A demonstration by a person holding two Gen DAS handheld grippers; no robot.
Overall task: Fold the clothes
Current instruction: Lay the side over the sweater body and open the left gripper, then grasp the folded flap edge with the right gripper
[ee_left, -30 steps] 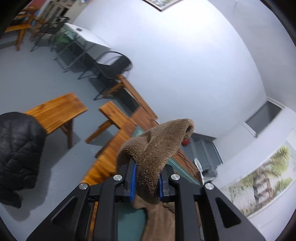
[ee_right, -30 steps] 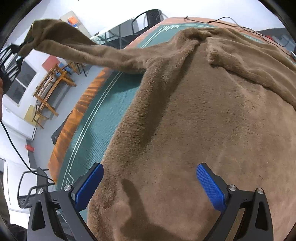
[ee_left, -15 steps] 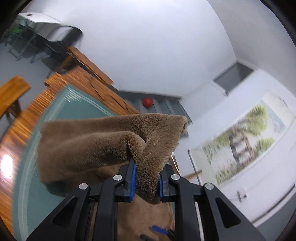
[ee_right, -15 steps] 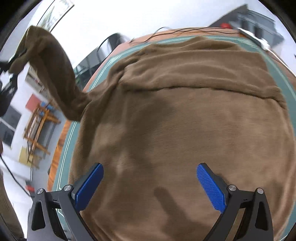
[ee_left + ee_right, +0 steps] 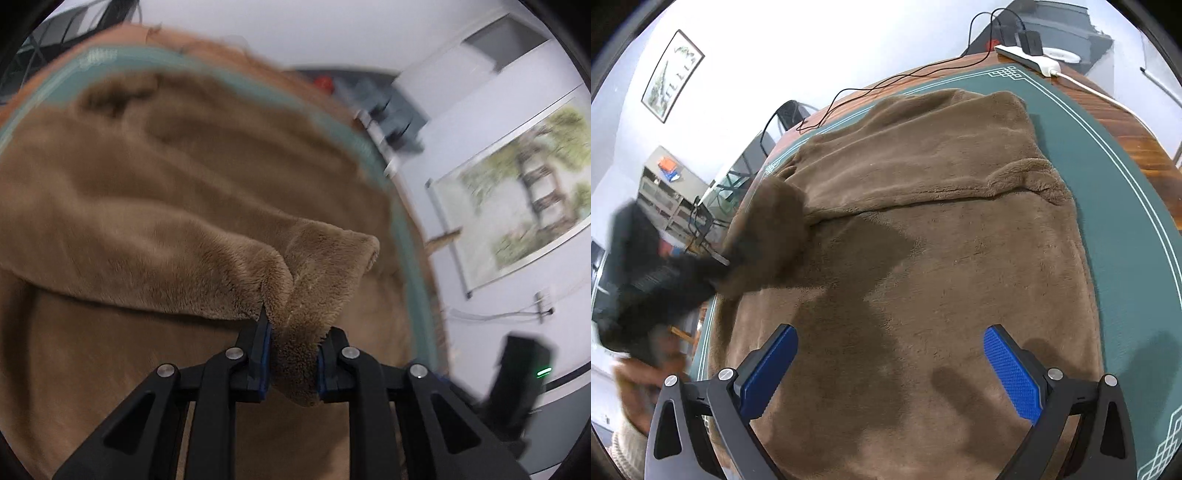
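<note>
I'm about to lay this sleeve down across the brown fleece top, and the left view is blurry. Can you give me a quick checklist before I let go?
1. Sleeve clamped in left hand-held gripper: ok; its jaws have just been opening slightly, with cloth between them.
2. Sleeve carried over the fleece top: ok, it hangs above the top's left side.
3. Right hand-held gripper clear of the cloth: ok, open and holding nothing.
4. Other sleeve already folded in: ok, lying across the upper part.
5. Top fully on the green mat: cannot tell, the near edge is out of view.
6. Cables clear of the top: ok.
</note>
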